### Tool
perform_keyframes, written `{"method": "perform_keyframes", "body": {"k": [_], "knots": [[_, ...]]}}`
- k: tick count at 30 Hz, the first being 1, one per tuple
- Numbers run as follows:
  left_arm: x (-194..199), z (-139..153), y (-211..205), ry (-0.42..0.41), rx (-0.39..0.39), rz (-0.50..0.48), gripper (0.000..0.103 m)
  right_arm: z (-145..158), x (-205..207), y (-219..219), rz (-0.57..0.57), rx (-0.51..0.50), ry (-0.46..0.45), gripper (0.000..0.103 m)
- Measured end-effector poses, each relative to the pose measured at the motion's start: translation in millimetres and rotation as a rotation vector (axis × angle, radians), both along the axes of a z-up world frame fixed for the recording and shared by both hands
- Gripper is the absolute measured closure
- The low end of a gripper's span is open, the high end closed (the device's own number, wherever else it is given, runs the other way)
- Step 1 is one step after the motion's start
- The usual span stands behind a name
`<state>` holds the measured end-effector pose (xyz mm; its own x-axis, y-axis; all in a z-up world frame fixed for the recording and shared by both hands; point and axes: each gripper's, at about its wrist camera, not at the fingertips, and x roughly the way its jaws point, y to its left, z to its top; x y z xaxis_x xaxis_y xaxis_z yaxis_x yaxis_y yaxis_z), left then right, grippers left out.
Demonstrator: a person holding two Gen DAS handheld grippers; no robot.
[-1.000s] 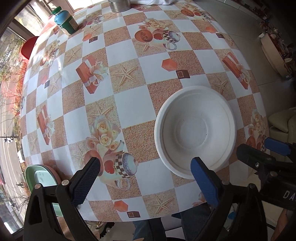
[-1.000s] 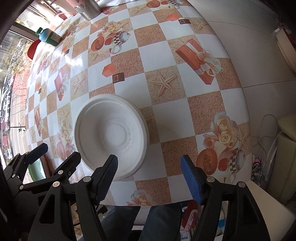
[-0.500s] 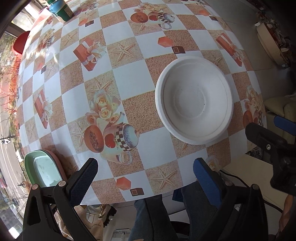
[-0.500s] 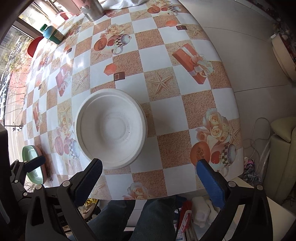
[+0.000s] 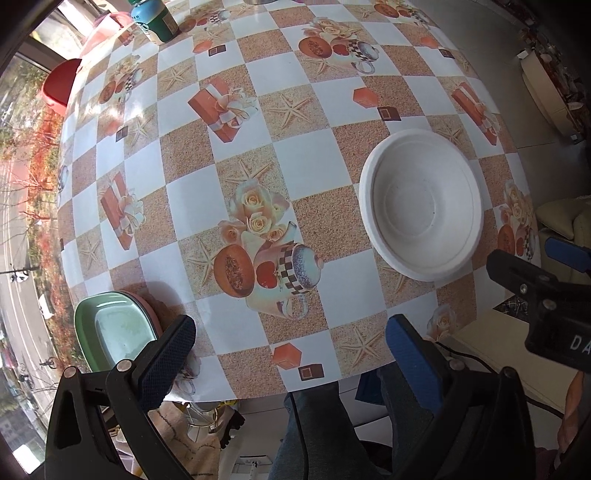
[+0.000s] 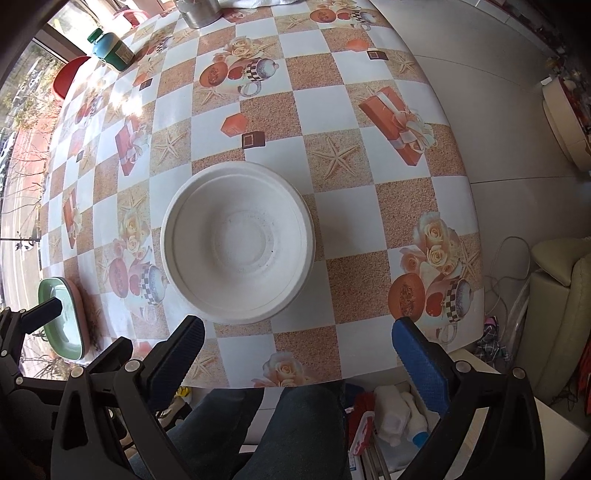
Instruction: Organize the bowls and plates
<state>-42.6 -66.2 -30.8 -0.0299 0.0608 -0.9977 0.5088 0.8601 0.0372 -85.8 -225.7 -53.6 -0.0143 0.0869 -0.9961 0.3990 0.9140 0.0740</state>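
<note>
Bowl [image 6: 238, 245] is sitting upright near the table's [image 6: 332, 103] front edge; well left of the bowl, plates [image 5: 114, 328] are lying stacked. Both grippers, left [image 5: 288, 343] and right [image 6: 299, 347], are hanging spread, grasping nothing. Sorting looks largely undone.

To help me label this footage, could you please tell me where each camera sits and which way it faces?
Left wrist: on the left tool, looking down the table; its fingers, jeans-clad legs and the right tool show.
Right wrist: on the right tool, over the white bowl; fingers, legs and left tool show.
Shared: white bowl, green dish, green bottle.
</note>
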Motion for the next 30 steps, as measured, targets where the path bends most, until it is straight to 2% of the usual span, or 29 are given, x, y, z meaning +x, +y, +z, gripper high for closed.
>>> {"method": "perform_keyframes", "body": {"k": [6, 30], "knots": [[4, 0, 14, 0.001, 0.006, 0.040, 0.000, -1, 3, 10, 0.006, 0.008, 0.008, 0.001], [13, 4, 30, -0.010, 0.001, 0.089, 0.000, 1, 14, 25, 0.038, 0.004, 0.008, 0.001]]}}
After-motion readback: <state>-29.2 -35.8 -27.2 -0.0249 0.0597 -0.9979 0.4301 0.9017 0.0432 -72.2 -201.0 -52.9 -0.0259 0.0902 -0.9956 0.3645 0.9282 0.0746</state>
